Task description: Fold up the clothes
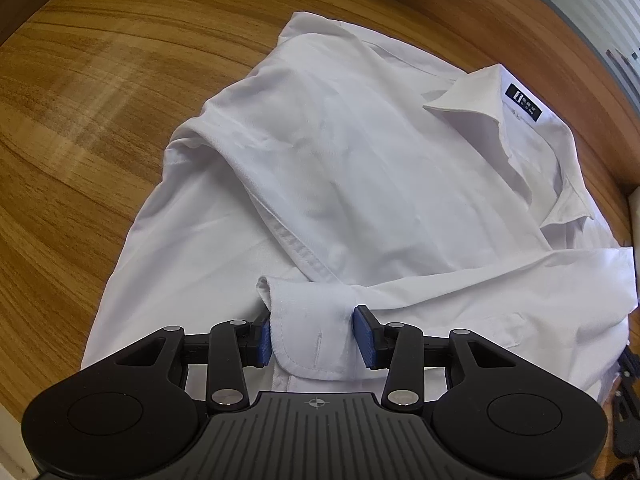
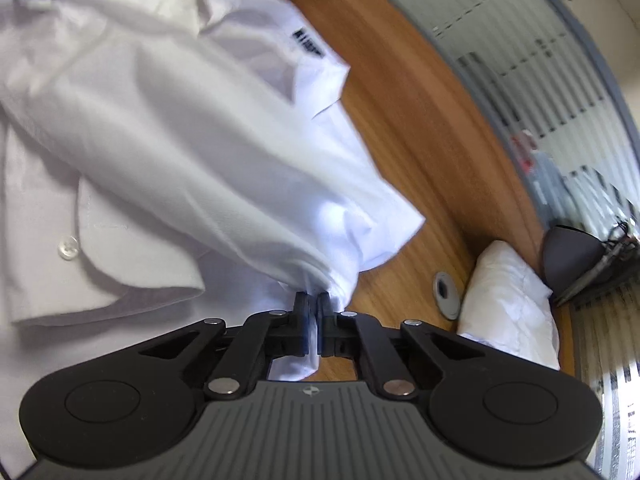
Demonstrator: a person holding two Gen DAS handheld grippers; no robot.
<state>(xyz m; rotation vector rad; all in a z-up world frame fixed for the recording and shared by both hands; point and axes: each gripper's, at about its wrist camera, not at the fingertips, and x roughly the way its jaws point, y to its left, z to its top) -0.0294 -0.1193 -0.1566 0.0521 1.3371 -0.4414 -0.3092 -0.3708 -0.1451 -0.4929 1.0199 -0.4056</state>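
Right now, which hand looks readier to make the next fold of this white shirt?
Probably the right: the right gripper is shut on the shirt fabric, lifting it. The left gripper only straddles the cuff, jaws apart.

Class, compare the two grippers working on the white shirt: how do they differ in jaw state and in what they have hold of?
The left gripper has its jaws apart, straddling the flat cuff; the right gripper has its jaws closed tight. The left gripper's blue pads sit at the cuff's edges, while the right gripper pinches a bunched fold of the shirt. Both are black, two-fingered, and work on that shirt on the wooden table.
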